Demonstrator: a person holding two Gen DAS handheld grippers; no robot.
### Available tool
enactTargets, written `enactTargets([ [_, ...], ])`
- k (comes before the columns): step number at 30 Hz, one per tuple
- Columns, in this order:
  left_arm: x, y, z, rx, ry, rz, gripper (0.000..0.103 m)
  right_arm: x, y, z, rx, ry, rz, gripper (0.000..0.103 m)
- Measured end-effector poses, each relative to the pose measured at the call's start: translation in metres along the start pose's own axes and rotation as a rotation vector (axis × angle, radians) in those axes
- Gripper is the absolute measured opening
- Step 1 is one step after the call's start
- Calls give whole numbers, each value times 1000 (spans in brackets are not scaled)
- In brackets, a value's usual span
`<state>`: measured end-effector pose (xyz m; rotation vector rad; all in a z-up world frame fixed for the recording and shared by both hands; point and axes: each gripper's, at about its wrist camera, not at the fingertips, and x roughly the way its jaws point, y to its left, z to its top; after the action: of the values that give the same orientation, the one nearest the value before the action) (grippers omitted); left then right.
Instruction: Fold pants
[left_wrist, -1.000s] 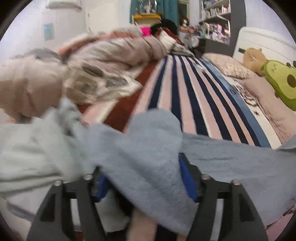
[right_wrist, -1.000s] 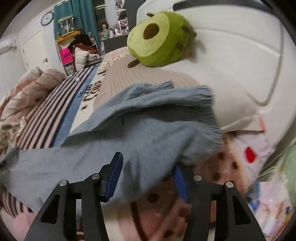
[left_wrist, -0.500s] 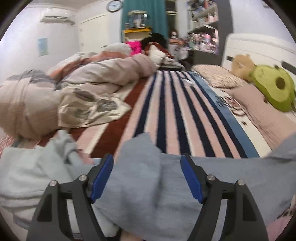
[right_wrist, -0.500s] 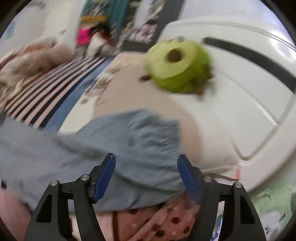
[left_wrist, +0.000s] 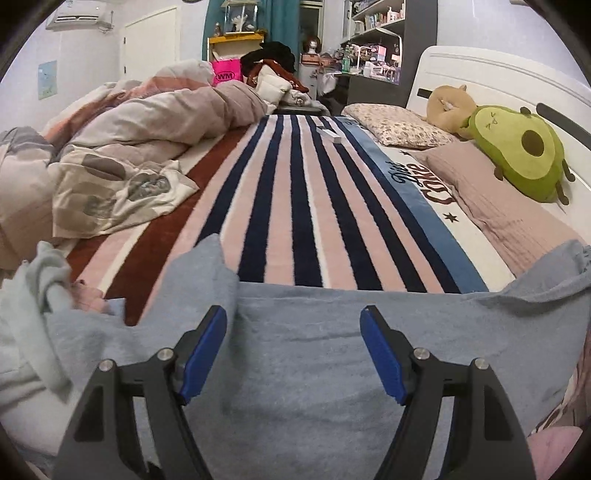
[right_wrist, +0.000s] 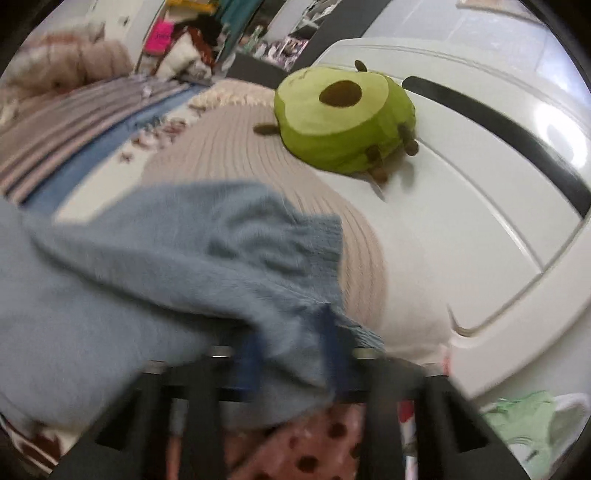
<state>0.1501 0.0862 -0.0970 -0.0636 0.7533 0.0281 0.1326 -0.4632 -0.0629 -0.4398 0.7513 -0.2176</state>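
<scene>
Light blue fleece pants (left_wrist: 317, 350) lie spread across the near edge of the striped bed. My left gripper (left_wrist: 293, 350) is open, its blue pads wide apart over the flat fabric, holding nothing. In the right wrist view the pants' gathered waistband end (right_wrist: 207, 266) lies on a beige pillow. My right gripper (right_wrist: 291, 350) is blurred, with its blue pads close together and pinching that end of the pants.
A striped blanket (left_wrist: 306, 192) covers the bed. A crumpled duvet (left_wrist: 122, 147) sits at the left, a pale cloth (left_wrist: 33, 314) at near left. A green avocado plush (left_wrist: 517, 155) and pillows lie by the white headboard (right_wrist: 480, 206).
My left gripper let go of the pants and opened wide; the fabric now lies flat. My right gripper opened, then closed on the waistband end.
</scene>
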Motion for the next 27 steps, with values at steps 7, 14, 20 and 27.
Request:
enactTargets([
  [7,11,5,8,1,13,22,71,27,-29,52,120,10,216,6],
  [14,24,13,3,-9,42,42,71,63,-21,71,123,31,182,6],
  [20,4,44,14,-41,-14,128,72,36,-25,56,222,-18,174,64],
  [27,-3,86,31,-29,20,222,80,-28,4,40,233,-134,345,75],
])
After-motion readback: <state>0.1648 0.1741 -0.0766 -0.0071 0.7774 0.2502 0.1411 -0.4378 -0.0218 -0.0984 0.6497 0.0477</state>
